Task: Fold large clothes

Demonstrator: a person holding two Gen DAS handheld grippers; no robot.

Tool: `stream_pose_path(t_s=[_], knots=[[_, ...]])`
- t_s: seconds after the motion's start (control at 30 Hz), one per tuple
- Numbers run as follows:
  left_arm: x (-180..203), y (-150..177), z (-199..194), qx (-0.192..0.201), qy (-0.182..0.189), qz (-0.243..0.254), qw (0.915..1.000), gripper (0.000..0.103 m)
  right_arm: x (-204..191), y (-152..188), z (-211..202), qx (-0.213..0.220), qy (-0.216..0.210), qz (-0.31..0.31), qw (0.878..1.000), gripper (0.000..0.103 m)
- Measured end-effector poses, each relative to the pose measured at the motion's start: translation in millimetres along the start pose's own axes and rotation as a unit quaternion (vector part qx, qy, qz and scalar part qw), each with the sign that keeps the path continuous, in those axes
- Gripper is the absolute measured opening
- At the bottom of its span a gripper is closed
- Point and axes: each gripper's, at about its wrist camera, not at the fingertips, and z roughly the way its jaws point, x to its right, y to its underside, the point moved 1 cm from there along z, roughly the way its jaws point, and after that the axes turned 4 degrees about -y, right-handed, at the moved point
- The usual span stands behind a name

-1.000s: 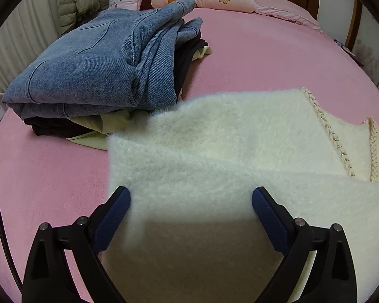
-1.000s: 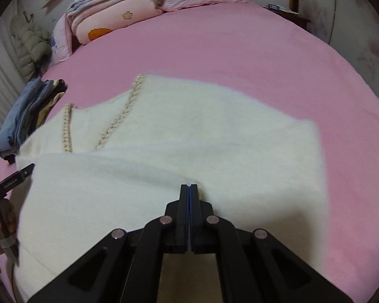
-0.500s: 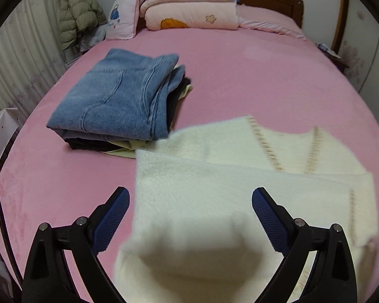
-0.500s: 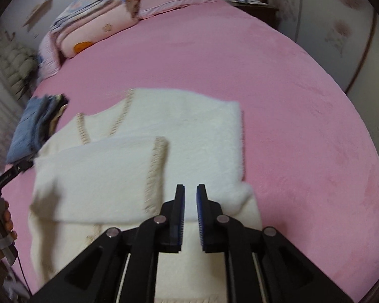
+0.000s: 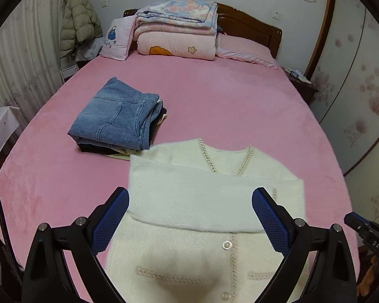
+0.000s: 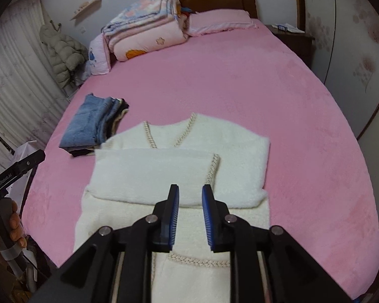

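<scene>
The fluffy cream-white cardigan with braided beige trim [image 5: 214, 202] lies flat on the pink plush bed [image 5: 214, 96], at about six o'clock from the bed's middle, close to the near edge. Its sleeves are folded across the chest as a thick band, and the V neckline points toward twelve o'clock. Below the band I can see round pearl-like buttons [image 5: 227, 245] and two trimmed pocket lines on the front.

My left tongs [image 5: 189, 217] hang above the cardigan, spread wide, blue pads well apart, nothing between them but air. My right tongs [image 6: 190, 217] also hang above the garment; their jaws are opening, with a narrow gap between the blue pads, and no cloth is caught there. In the right wrist view, a hand [image 6: 15, 224] grips the left tool's handle at nine o'clock.

Just beside the cardigan's shoulder, at about ten o'clock from it, sits a stack of folded clothes topped by blue denim jeans [image 5: 116, 116], with dark and pale layers under them. Whether the stack touches the cardigan I cannot tell. At the head of the bed, twelve o'clock, folded pink and floral quilts [image 5: 176, 32] are piled against the dark wooden headboard [image 5: 250, 27], a small pillow [image 5: 117, 38] leaning beside them. A pale green puffer coat [image 5: 78, 22] hangs at eleven o'clock.
</scene>
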Motion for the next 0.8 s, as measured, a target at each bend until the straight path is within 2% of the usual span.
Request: stream_pose_path(t_s=[0.1, 0.33, 0.57, 0.73, 0.8], knots=[[-7.1, 0.2, -23.7, 0.008, 0.002, -0.009, 0.9999, 0.097, -8.2, 4.0, -18.7, 0.011, -0.021, 0.009, 1.0, 0.028], [-33.1, 7.9, -72.1, 0.024, 0.002, -0.04, 0.9989, 0.097, -32.5, 13.5, -47.1, 0.027, -0.035, 0.017, 0.999, 0.029], [-59.6, 27.4, -102.9, 0.021, -0.014, -0.043, 0.9988, 0.097, -65.0, 23.5, -74.1, 0.038, -0.017, 0.009, 0.999, 0.029], [-74.2, 49.5, -126.9, 0.049, -0.001, -0.051, 0.9975, 0.097, -88.4, 39.9, -97.3, 0.058, -0.013, -0.009, 0.998, 0.029], [-79.2, 59.7, -133.2, 0.044, -0.002, -0.051, 0.9977, 0.097, -95.8, 49.2, -107.3, 0.072, -0.013, -0.014, 0.997, 0.029]])
